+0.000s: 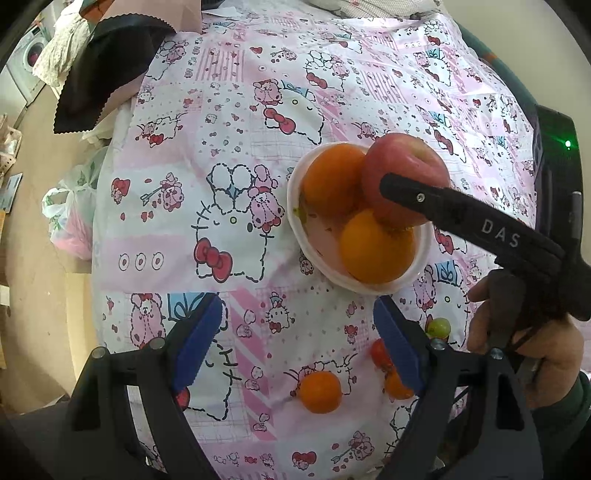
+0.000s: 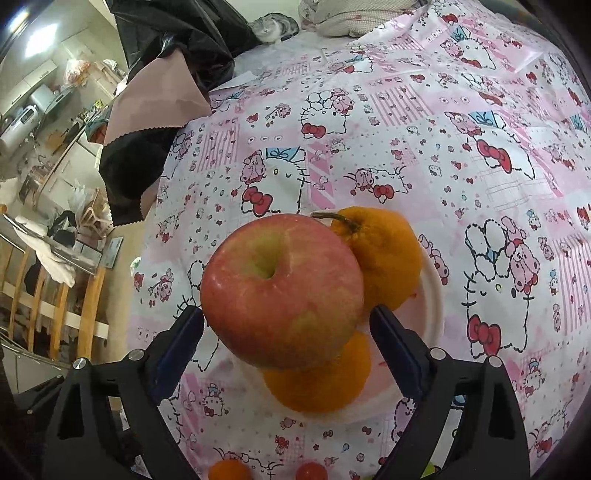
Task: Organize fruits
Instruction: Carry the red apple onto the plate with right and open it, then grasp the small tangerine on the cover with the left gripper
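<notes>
A white bowl (image 1: 295,206) on the pink cartoon tablecloth holds two oranges (image 1: 375,247) and a red apple (image 1: 404,173) on top of them. My right gripper (image 2: 286,321) is open, its fingers either side of the apple (image 2: 282,291) with small gaps. The bowl (image 2: 432,295) and oranges (image 2: 388,254) lie under it. My left gripper (image 1: 297,332) is open and empty, nearer than the bowl. Between its fingers lies a small orange (image 1: 319,391). By its right finger lie a red tomato (image 1: 380,352), a green grape (image 1: 439,326) and another small orange (image 1: 397,386).
Black and pink cloths (image 1: 107,70) hang over the table's far left edge. A plastic bag (image 1: 70,218) sits on the floor at the left. A grey cat (image 2: 271,27) sits at the far end. Wooden chairs (image 2: 55,306) stand at the left.
</notes>
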### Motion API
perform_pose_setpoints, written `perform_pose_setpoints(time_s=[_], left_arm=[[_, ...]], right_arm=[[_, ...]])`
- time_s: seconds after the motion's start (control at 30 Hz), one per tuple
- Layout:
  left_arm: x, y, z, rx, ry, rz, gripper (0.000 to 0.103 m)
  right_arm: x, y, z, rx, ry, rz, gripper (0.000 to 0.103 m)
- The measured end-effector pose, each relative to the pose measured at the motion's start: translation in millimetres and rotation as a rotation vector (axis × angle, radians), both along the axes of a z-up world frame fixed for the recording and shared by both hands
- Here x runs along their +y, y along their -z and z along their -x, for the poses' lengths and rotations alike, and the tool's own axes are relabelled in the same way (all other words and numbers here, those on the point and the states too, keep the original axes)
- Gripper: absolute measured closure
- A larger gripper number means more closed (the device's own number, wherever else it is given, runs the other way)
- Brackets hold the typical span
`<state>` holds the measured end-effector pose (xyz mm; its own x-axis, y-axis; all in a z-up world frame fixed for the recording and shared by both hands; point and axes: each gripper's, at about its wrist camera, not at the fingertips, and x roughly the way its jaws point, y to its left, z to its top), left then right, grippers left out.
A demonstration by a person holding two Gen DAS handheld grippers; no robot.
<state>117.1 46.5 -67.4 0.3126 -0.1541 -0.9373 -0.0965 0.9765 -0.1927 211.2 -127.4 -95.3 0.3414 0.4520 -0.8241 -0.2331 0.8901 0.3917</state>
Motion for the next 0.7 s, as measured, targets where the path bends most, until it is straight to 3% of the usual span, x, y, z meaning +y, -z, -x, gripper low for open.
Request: perform_pose_setpoints(time_s=[0.4,0.7], left_arm=[[6,-6,4,-0.033,-0.027,-0.02,0.021],[12,-16,24,-0.052,-0.052,-0.002,0.021]], right_arm=[[-42,-45,20,-0.036,0.071,-0.086,0.009],[-73,-50,64,0.01,0.102,-0.044,0.009]])
